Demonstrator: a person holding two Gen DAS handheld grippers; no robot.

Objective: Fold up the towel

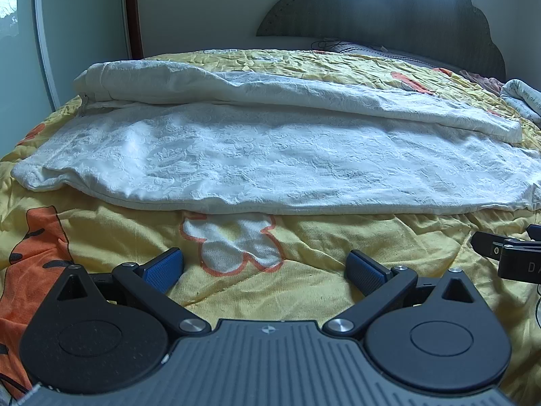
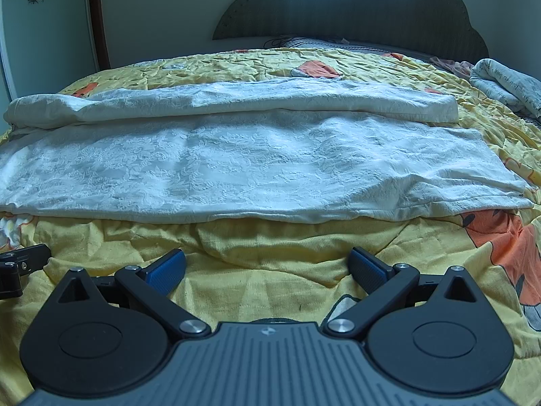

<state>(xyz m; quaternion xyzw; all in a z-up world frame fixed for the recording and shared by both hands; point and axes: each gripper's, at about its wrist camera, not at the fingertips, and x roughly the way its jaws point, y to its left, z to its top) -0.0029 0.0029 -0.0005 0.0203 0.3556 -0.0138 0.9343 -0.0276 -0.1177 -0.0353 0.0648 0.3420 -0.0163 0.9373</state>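
A long white textured towel [image 1: 270, 162] lies across the yellow bedspread [image 1: 321, 291], its far edge folded over into a thick band [image 1: 236, 88]. In the right wrist view the same towel [image 2: 243, 169] spreads wide, with the folded band [image 2: 236, 101] behind it. My left gripper [image 1: 265, 269] is open, with blue pads [image 1: 164, 269] resting low over the bedspread, a short way in front of the towel's near hem. My right gripper [image 2: 267, 270] is open too, likewise short of the hem. Nothing is between either pair of fingers.
The dark scalloped headboard [image 1: 389, 10] stands at the far end. A rolled printed cloth [image 2: 507, 81] lies at the far right of the bed. The other gripper shows at the frame edge as a black part [image 1: 507, 253], and at the left edge as a black part [image 2: 17, 270].
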